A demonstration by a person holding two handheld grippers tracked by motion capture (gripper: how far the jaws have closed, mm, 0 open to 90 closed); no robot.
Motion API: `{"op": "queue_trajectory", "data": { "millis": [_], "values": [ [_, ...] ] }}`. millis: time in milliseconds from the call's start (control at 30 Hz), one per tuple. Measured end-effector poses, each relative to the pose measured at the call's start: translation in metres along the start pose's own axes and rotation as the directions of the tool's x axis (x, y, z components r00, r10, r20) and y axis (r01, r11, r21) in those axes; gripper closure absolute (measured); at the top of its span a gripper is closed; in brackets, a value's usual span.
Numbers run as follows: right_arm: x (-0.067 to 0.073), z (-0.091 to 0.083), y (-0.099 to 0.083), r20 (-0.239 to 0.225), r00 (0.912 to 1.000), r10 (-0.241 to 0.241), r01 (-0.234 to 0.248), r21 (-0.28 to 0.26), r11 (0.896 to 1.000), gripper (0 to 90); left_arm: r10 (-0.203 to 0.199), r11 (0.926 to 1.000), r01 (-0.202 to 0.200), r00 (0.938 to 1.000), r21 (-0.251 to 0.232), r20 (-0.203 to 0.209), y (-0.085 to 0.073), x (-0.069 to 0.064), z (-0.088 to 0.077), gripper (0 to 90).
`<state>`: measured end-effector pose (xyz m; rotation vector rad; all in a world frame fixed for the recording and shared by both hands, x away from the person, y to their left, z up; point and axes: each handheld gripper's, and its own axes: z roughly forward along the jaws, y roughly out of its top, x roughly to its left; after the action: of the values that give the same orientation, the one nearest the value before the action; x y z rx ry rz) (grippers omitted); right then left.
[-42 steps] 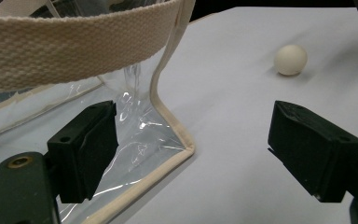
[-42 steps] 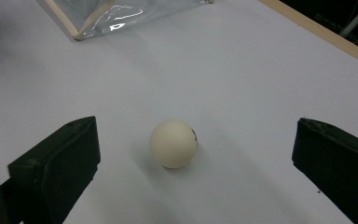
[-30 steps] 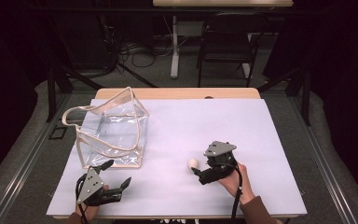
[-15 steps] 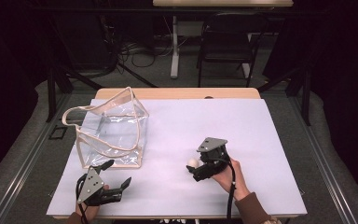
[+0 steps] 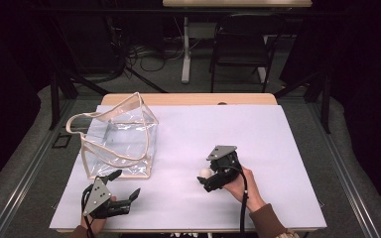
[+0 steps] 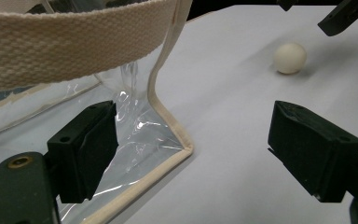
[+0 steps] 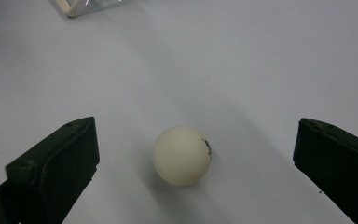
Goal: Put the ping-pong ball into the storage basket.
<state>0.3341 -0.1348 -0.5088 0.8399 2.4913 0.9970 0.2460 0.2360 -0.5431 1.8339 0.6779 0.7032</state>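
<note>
We judge the main risk to be the ball (image 7: 182, 155) rolling away. It sits loose on the smooth white table (image 5: 278, 148), and if one jaw of our right claw (image 5: 209, 179) reaches it before the other, the push could send it off toward the left of the high view or out from between the jaws. A squeeze placed too high on the round surface could also pop it out downward. Over on the left, the clear bag (image 5: 119, 141) has soft walls and a floppy cloth strap (image 6: 70, 46); a careless nudge from our left claw (image 5: 124, 191) might tip it or fold its mouth shut.

Going left to right: at the lower left of the high view, our left claw stands wide apart and holds nothing. In the left gripper view its jaws straddle the near bottom corner of the bag without pinching it; whether the left jaw brushes the plastic we cannot tell. The ball lies just right of centre in the high view, well apart from the bag. Our right claw is also spread wide, its jaws on either side of the ball with clear space on both sides, touching nothing.
</note>
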Motion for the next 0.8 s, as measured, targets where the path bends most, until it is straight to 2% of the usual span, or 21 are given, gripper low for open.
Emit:
{"op": "queue_trajectory", "data": {
  "millis": [167,433,567,633,733,800],
  "values": [
    [-0.002,0.003,-0.002,-0.017,0.9998,0.011,-0.011,-0.007,1.000,0.0,0.004,1.0000,-0.004,1.0000,0.003,0.002,0.000,0.001,0.000,15.8],
    [-0.003,0.011,-0.007,-0.023,0.9994,0.028,-0.027,0.011,1.000,2.6,-0.001,1.0000,0.001,1.0000,-0.002,0.002,0.000,0.000,0.000,15.8],
    [-0.003,0.016,-0.009,-0.031,0.9989,0.035,-0.034,0.016,0.999,7.8,-0.001,1.0000,0.001,1.0000,-0.002,0.002,0.000,0.000,0.000,15.8],
    [-0.002,0.018,-0.010,-0.027,0.9992,0.029,-0.028,0.029,0.999,14.5,0.001,1.0000,-0.001,1.0000,0.000,0.003,0.000,0.000,0.001,15.8],
    [-0.002,0.022,-0.011,-0.028,0.9991,0.033,-0.032,0.039,0.999,16.8,0.004,1.0000,-0.004,1.0000,-0.001,0.003,0.000,0.000,0.001,15.8],
    [-0.002,0.024,-0.012,-0.024,0.9992,0.032,-0.030,0.044,0.999,22.5,0.002,1.0000,-0.002,1.0000,-0.002,0.004,0.000,0.000,0.000,15.8]
  ]
}}
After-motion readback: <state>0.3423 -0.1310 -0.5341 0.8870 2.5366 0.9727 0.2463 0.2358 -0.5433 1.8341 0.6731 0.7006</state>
